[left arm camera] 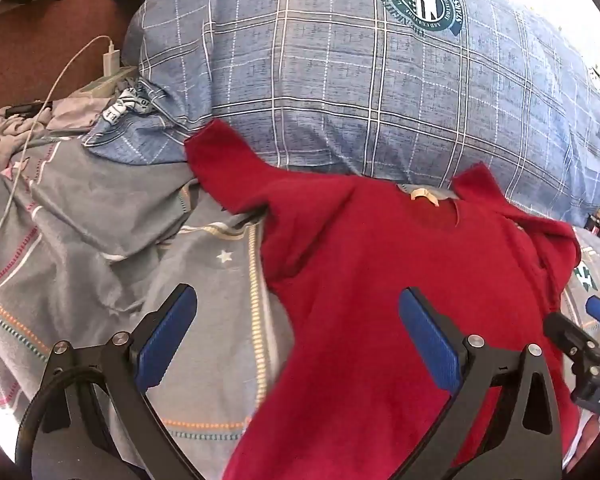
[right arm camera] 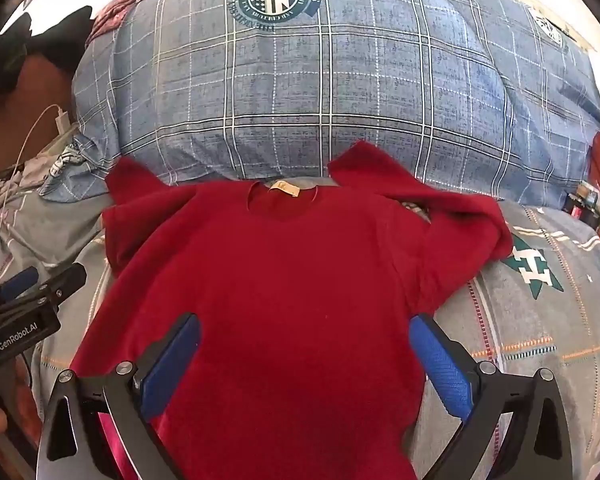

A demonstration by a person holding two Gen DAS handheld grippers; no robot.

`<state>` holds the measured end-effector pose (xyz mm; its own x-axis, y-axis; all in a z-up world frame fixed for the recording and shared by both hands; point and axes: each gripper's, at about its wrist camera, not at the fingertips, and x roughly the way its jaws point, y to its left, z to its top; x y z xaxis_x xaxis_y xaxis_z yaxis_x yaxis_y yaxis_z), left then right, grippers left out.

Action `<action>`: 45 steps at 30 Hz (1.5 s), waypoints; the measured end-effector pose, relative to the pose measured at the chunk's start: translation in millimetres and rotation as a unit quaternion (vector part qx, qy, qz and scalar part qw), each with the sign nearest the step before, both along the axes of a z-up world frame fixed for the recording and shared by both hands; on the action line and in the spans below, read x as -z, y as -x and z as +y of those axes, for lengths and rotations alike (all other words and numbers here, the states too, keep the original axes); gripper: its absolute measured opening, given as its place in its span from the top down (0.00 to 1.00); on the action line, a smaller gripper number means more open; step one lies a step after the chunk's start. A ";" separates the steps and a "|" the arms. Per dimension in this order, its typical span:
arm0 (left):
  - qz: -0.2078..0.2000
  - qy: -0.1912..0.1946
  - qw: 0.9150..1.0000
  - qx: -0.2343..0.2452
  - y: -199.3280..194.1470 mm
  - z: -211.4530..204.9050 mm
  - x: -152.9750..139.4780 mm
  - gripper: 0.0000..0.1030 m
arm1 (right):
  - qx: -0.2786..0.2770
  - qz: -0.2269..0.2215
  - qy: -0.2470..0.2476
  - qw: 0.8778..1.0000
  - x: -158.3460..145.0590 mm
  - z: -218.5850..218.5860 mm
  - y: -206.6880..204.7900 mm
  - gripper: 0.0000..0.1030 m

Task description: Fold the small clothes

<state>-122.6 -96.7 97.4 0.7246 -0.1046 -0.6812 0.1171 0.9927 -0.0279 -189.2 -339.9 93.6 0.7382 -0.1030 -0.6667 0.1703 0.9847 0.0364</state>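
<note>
Red sweater [right arm camera: 284, 280] lies spread face-up on the bed's grey patterned sheet [right arm camera: 540, 320], neckline with a pale label [right arm camera: 284, 188] toward the blue plaid duvet [right arm camera: 340, 92]. Both sleeves are bent: one points up against the duvet's edge, the other is folded across beside the green motif on the sheet. Right gripper [right arm camera: 304, 356] hangs over the sweater's lower body, jaws wide, nothing held. Left gripper [left arm camera: 296, 332] sits over the sweater's left edge, one finger above the sheet, jaws wide and empty. White charger and cable [left arm camera: 110, 60] rest at the far left, well apart from the sweater
</note>
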 end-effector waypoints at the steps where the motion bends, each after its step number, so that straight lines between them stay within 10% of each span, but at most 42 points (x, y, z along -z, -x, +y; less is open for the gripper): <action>1: 0.001 -0.001 1.000 0.001 -3.1 -3.1 0.7 0.01 | 0.002 0.001 0.000 1.000 1.1 -1.1 -2.2 0.00; 45: 0.016 -0.004 1.000 -0.013 -57.0 1.1 36.4 0.01 | 0.048 0.052 0.000 0.998 72.4 -2.5 -72.5 0.00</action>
<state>-65.6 -95.6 61.0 0.7049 -0.0800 -0.7047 0.0897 0.9957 -0.0233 -116.7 -342.4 21.2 0.6526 -0.1697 -0.7385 0.2657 0.9640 0.0133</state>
